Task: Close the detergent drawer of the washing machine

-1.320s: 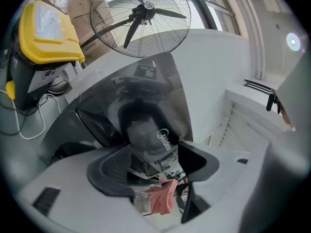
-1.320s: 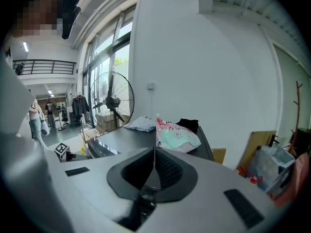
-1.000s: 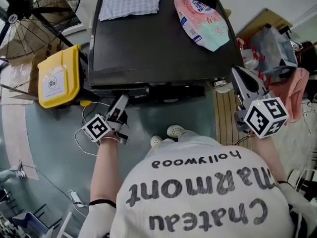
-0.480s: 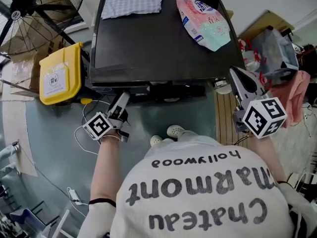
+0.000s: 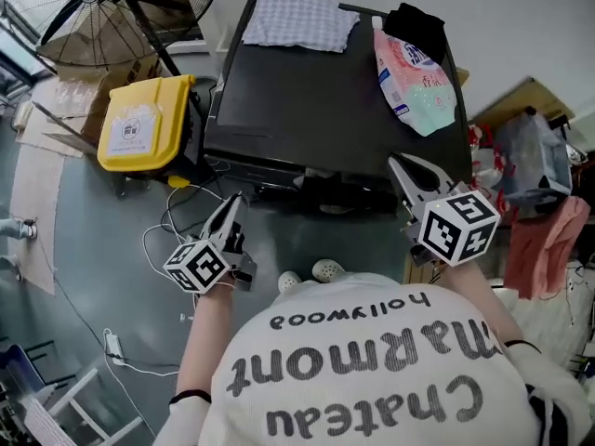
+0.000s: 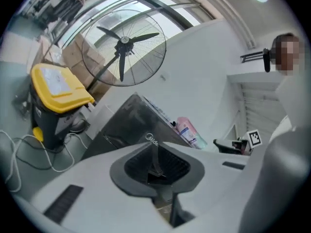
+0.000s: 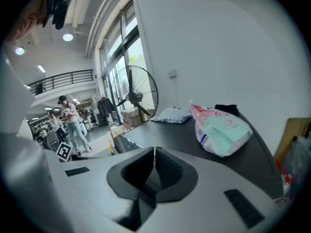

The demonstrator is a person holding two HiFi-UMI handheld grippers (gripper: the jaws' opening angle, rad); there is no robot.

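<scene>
The dark washing machine [image 5: 335, 100] stands ahead of me, its front edge facing me. Nothing sticks out of the upper left strip of its front [image 5: 244, 163]; the drawer's outline is too dim to tell. My left gripper [image 5: 232, 204] hangs over the floor a little short of that strip. Its jaws have just been closing, and its pads [image 6: 154, 165] now meet with nothing between them. My right gripper [image 5: 398, 163] is shut and empty over the machine's front right corner. The machine's left front [image 6: 121, 130] shows in the left gripper view.
A checked cloth [image 5: 302, 17], a detergent bag [image 5: 414, 82] and a black cloth [image 5: 418, 26] lie on the machine's top. Left of it stand a yellow bin [image 5: 144, 124] and a floor fan [image 5: 130, 7]. Cables [image 5: 172, 226] trail on the floor; clutter [image 5: 539, 184] crowds the right.
The left gripper has drawn back from the machine's front left, and a gap of floor now shows between them. The right gripper has moved left and lower, onto the front right corner.
</scene>
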